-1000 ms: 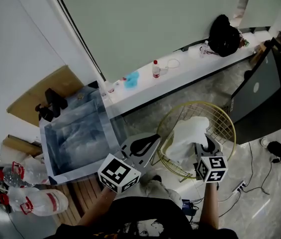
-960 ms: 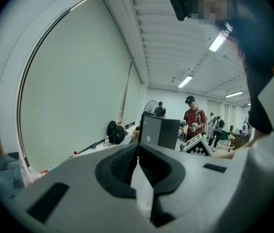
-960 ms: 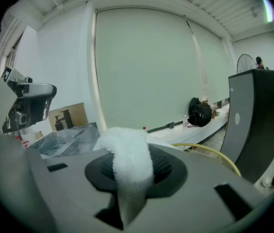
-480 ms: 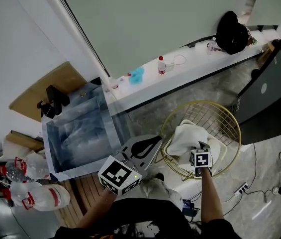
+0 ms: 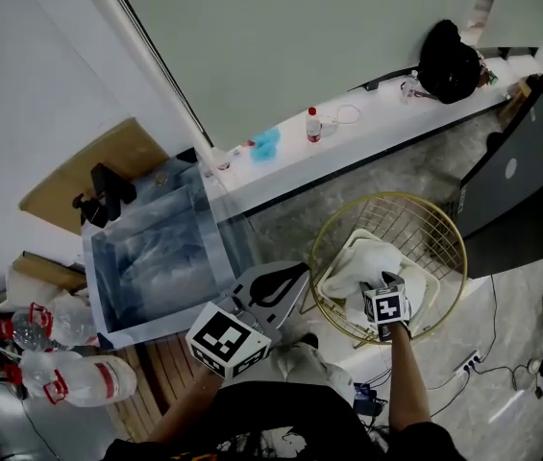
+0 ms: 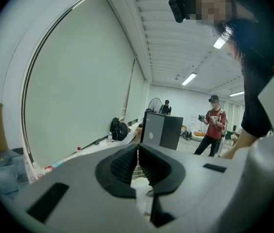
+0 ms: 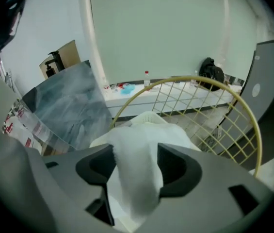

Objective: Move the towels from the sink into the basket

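Pale wall with a white ledge (image 5: 386, 123) runs across the back, grey stone floor below; far left, plastic bottles (image 5: 69, 384) lie low near the sink (image 5: 156, 327); sink interior reads as murky blue-grey, cannot tell if any towel is left in it, none stands out; left gripper (image 5: 285, 277) hangs between sink and basket, near the sink's front corner; its own view shows the jaws closed together with nothing between them, so it is clenched and empty; right of it sits the gold wire basket (image 5: 386, 196) on the floor; white towel (image 5: 362, 262) lies bunched inside the basket, well within the rim; right gripper (image 5: 384, 284) points steeply down into the basket, right over the towel; its jaws have just been opening and now stand wide apart; a fold of towel runs up between them but the pads do not press on it, so the towel is released, not gripped; far right, a dark cabinet (image 5: 511, 176) stands beside the basket; progress as I judge it: this towel is delivered, drop step basically done; left to do: lift the right gripper clear of the fold, then go back and check the sink for more towels; cannot call the whole task finished from these views
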The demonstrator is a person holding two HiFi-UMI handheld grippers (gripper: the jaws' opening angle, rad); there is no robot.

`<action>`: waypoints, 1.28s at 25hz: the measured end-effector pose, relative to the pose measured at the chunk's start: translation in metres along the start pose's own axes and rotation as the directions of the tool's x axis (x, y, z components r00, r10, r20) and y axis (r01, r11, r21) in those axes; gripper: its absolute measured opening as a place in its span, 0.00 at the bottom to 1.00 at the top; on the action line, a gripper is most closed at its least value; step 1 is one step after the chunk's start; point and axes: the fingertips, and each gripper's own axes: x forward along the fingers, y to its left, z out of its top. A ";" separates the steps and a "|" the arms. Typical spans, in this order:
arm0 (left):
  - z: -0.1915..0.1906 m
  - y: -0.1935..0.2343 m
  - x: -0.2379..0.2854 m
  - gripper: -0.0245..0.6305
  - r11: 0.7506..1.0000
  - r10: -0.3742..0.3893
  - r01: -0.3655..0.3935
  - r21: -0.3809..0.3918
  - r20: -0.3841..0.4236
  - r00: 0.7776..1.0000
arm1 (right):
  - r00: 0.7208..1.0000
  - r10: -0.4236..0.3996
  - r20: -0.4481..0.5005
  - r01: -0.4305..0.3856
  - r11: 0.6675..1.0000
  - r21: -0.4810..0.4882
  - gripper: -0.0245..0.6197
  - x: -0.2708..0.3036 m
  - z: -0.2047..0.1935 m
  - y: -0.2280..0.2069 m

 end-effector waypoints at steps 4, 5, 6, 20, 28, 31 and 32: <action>0.004 -0.004 -0.004 0.06 1.000 -0.006 0.006 0.005 0.015 1.000 | 0.987 -0.003 0.160 0.008 0.999 -0.035 0.42 -0.046 0.034 0.008; 0.005 -0.006 -0.005 0.06 1.000 -0.008 0.008 0.006 0.020 1.000 | 0.978 -0.004 0.207 0.008 1.000 -0.017 0.41 -0.060 0.044 0.009; 0.006 -0.007 -0.005 0.06 1.000 -0.009 0.008 0.006 0.025 1.000 | 0.967 -0.010 0.253 0.009 1.000 0.002 0.38 -0.076 0.054 0.010; 0.007 -0.033 -0.018 0.06 1.000 -0.018 0.018 -0.010 0.070 0.997 | 0.770 0.024 0.638 -0.040 0.999 0.011 0.20 -0.237 0.139 0.061; 0.014 -0.032 -0.054 0.06 1.000 0.006 -0.005 -0.010 0.118 0.993 | 0.702 0.096 0.706 -0.097 0.995 -0.039 0.15 -0.273 0.160 0.112; 0.017 -0.029 -0.076 0.06 1.000 0.026 -0.026 -0.008 0.143 0.989 | 0.687 0.131 0.715 -0.102 0.991 -0.083 0.15 -0.285 0.167 0.139; 0.017 -0.028 -0.086 0.06 0.999 0.036 -0.035 -0.008 0.149 0.988 | 0.693 0.141 0.707 -0.105 0.990 -0.094 0.15 -0.289 0.168 0.150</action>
